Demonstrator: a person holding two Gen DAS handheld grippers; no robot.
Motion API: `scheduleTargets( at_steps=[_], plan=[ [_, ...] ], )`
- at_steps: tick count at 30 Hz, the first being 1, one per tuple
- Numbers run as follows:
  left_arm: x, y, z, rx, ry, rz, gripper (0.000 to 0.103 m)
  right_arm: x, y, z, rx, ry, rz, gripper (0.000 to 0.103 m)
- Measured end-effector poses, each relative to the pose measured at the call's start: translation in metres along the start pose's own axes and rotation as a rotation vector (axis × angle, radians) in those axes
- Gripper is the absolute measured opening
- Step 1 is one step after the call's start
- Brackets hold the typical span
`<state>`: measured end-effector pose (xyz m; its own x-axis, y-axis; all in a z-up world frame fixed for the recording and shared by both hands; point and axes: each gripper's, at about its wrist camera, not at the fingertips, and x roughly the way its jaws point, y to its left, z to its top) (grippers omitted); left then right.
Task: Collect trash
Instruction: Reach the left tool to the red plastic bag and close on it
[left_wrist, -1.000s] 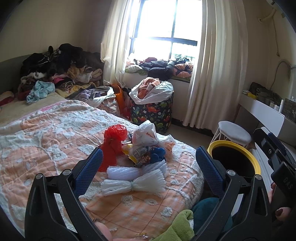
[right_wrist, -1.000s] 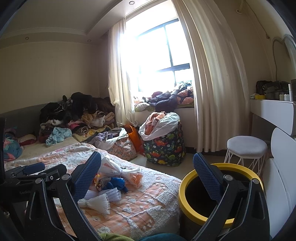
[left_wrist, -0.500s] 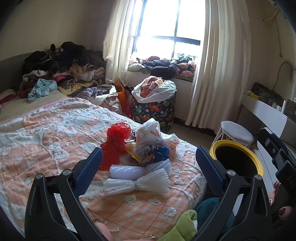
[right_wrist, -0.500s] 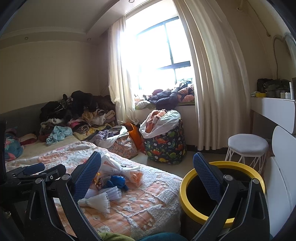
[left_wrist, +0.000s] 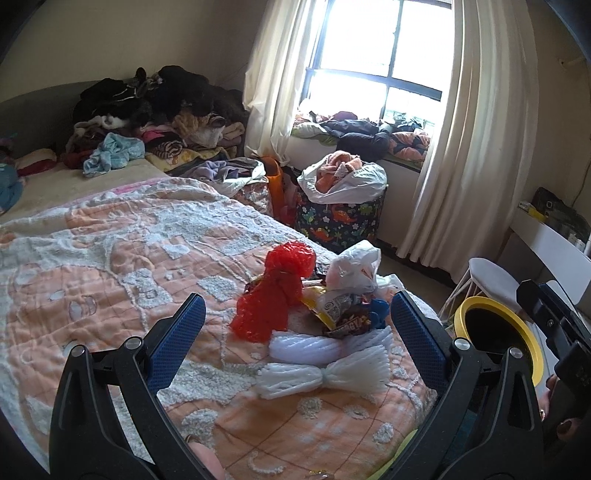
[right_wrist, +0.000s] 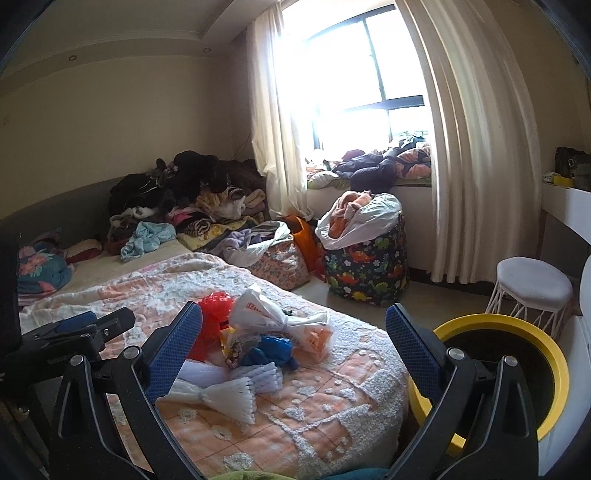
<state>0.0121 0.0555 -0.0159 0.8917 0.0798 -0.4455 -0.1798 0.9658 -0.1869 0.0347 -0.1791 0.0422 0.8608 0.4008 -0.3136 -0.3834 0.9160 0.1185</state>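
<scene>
Between both grippers' wide, empty jaws, the trash pile (left_wrist: 325, 314) lies ahead on the bed (left_wrist: 110, 266), untouched.

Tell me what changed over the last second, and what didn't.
Both views shifted a little: the trash pile now sits higher between the open left gripper's fingers, and the right gripper has swung left toward it. Nothing was grasped or released. The pile and yellow bin stayed put.
</scene>
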Motion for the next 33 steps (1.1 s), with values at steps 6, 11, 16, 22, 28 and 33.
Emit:
scheduleTargets(
  at_steps=[6, 11, 16, 22, 28, 33],
  plan=[
    [0.009, 0.024, 0.005, -0.038, 0.007, 0.028, 0.092, 0.022, 0.022, 0.008, -0.076, 0.033, 0.058, 0.097],
    [0.022, 0.04, 0.011, -0.047, 0.02, 0.019, 0.092, 0.049, 0.027, 0.014, -0.119, 0.078, 0.098, 0.097],
    [0.045, 0.049, 0.015, -0.062, 0.067, -0.028, 0.092, 0.081, 0.033, 0.019, -0.163, 0.143, 0.117, 0.097],
    [0.089, 0.054, 0.013, -0.065, 0.196, -0.058, 0.092, 0.115, 0.036, 0.025, -0.187, 0.185, 0.125, 0.097],
    [0.128, 0.059, 0.007, -0.064, 0.306, -0.09, 0.092, 0.151, 0.034, 0.027, -0.175, 0.256, 0.146, 0.097],
    [0.148, 0.061, 0.004, -0.086, 0.362, -0.131, 0.087, 0.179, 0.039, 0.024, -0.173, 0.31, 0.151, 0.097]
  ],
)
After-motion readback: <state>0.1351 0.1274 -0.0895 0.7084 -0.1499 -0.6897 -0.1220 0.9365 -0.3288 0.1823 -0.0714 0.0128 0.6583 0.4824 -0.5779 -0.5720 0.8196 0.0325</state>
